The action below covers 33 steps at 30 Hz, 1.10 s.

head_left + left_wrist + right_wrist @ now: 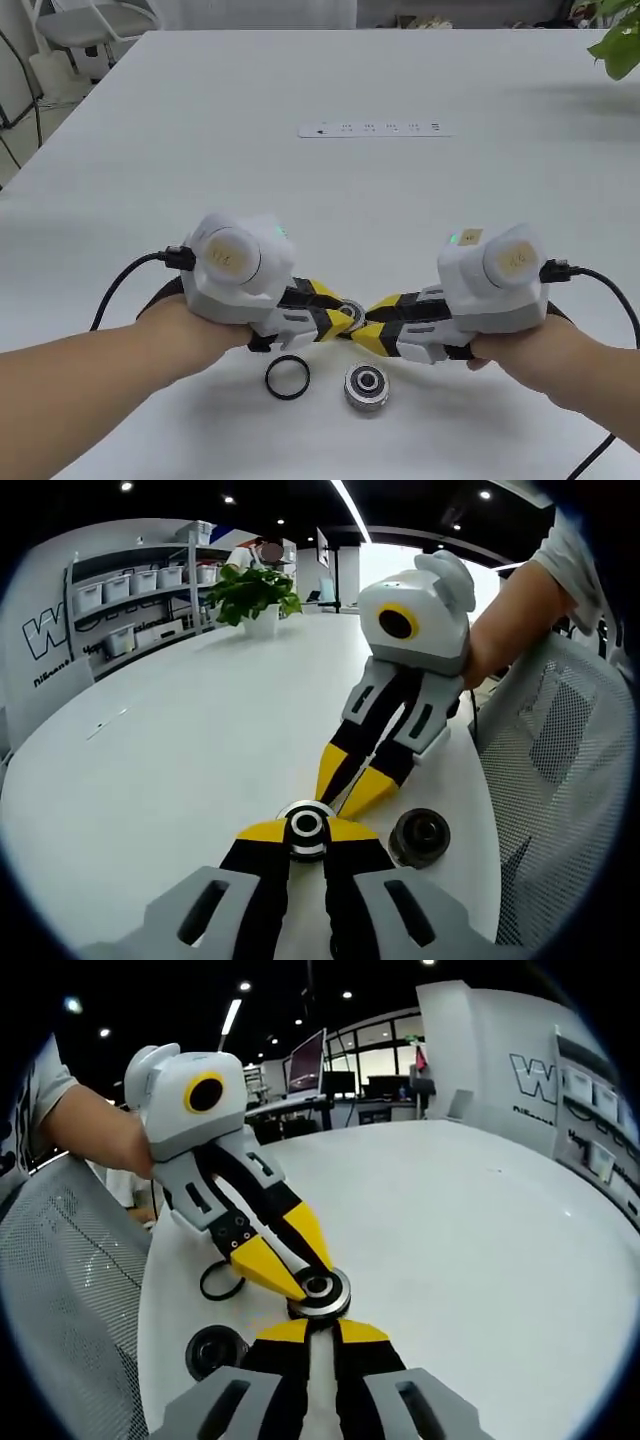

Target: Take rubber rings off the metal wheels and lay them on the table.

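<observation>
A small metal wheel (349, 313) with a black rubber ring around it is held above the white table (400, 200), between both grippers. My left gripper (338, 322) is shut on that wheel (305, 825), one yellow tip on each side. My right gripper (362, 328) comes in from the opposite side, its jaws pinched together on the rubber rim of the wheel (320, 1291). A loose black rubber ring (287, 377) lies flat on the table just below the grippers. Beside it stands a second wheel (367, 387) with its ring still on.
A white power strip (375, 129) lies at mid-table, further out. A plant (620, 40) stands at the far right corner and a chair (95, 25) beyond the far left edge. Black cables (125, 285) trail from both grippers. A mesh chair back (560, 760) is near me.
</observation>
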### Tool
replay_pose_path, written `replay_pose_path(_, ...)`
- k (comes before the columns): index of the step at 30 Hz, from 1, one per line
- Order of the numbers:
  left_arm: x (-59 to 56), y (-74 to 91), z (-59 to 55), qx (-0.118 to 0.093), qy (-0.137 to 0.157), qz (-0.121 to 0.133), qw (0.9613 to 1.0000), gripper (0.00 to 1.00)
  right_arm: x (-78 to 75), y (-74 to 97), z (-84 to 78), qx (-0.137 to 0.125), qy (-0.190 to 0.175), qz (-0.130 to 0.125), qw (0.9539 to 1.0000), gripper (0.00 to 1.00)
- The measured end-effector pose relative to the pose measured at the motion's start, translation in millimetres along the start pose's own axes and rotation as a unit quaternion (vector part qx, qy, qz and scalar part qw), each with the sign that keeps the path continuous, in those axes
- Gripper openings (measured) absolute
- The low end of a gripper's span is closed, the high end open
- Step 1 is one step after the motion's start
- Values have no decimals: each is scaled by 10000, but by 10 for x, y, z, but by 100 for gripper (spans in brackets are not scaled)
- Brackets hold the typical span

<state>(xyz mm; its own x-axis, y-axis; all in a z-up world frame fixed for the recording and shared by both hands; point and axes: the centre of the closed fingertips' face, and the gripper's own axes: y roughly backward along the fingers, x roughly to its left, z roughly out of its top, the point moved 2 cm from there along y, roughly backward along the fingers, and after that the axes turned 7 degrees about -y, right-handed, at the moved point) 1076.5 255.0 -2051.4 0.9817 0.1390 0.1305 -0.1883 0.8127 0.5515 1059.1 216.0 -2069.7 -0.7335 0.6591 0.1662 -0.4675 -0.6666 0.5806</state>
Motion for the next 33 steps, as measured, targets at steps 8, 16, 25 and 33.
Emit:
replay_pose_path(8,-4,-3,-1,6,-23,11,10000,7,2,-2,7,-37,-194,11,9998,0)
replay_pose_path(16,-7,-3,1,-1,-52,49,10000,7,-48,27,26,-115,-458,-50,9989,0)
replay_pose_path(25,-14,-2,7,79,-50,120,9999,7,-87,47,77,-294,-810,-93,9962,0)
replay_pose_path(33,-18,-2,6,123,-41,170,9998,7,-76,53,135,-419,-1065,-86,9934,0)
